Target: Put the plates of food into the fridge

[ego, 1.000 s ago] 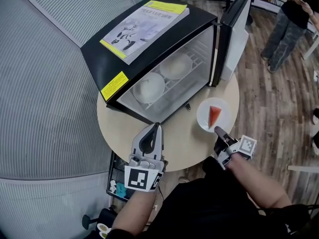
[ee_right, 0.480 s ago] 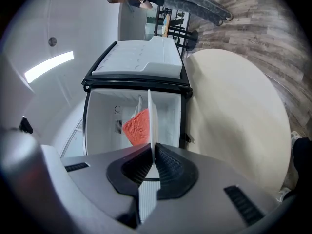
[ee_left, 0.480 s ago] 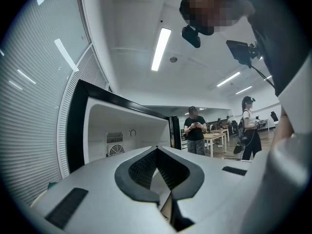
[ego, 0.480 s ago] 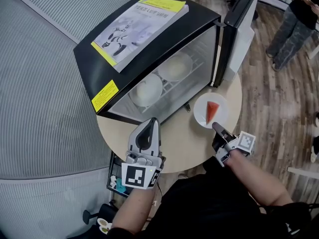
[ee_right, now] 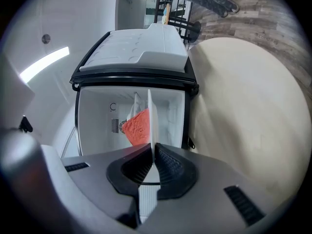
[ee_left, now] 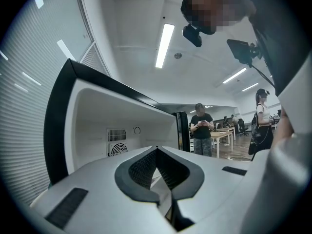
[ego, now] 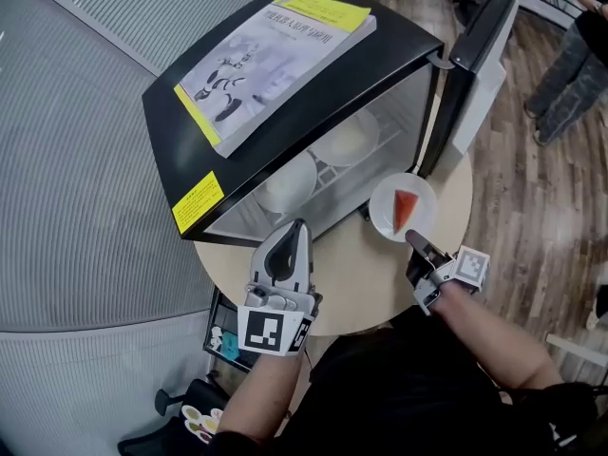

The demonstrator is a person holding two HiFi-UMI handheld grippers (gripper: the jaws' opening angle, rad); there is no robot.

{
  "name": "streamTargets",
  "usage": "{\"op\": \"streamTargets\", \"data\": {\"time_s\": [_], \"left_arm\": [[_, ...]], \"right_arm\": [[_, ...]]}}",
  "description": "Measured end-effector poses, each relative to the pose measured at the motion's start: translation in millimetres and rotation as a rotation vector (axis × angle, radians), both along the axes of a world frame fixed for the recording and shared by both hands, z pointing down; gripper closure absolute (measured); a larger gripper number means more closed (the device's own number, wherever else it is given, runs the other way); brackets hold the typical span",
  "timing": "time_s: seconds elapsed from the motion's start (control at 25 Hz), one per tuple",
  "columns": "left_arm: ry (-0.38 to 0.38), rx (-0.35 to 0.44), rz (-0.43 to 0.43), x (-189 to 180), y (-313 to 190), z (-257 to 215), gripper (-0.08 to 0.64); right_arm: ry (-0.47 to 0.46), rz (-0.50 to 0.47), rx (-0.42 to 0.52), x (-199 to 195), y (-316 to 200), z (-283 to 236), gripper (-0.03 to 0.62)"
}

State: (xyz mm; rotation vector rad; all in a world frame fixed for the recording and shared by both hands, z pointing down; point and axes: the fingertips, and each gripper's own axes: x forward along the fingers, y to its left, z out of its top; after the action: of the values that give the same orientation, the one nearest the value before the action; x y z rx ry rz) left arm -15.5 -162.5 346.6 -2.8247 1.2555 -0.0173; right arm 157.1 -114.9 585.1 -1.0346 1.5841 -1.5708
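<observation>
A white plate (ego: 391,218) carrying a red watermelon slice (ego: 406,209) sits just in front of the open black fridge (ego: 285,112), by the foot of its door (ego: 484,55). My right gripper (ego: 416,243) is shut on the plate's near rim. In the right gripper view the plate (ee_right: 150,121) shows edge-on between the jaws, with the slice (ee_right: 139,126) in front of the white fridge interior (ee_right: 97,116). Two white plates (ego: 285,183) (ego: 347,141) lie on the rack inside. My left gripper (ego: 296,228) is shut and holds nothing, pointing at the fridge opening (ee_left: 97,126).
The fridge stands on a round beige table (ego: 361,274), and a book (ego: 275,50) lies on top of the fridge. A cart with small items (ego: 223,340) is under the table's near edge. A person (ego: 570,55) stands on the wood floor at the far right.
The right gripper has carried the plate a little closer to the fridge opening and door. The left gripper has kept its place near the table's front.
</observation>
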Motion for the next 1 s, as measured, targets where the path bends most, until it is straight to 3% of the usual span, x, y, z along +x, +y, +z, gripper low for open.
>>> {"op": "streamTargets", "data": {"time_s": [1.0], "left_arm": [[-0.003,-0.051,-0.059,21,-53,15,0.558]], "right_arm": [[-0.028,-0.094,-0.021,-2,-65,17,0.574]]}}
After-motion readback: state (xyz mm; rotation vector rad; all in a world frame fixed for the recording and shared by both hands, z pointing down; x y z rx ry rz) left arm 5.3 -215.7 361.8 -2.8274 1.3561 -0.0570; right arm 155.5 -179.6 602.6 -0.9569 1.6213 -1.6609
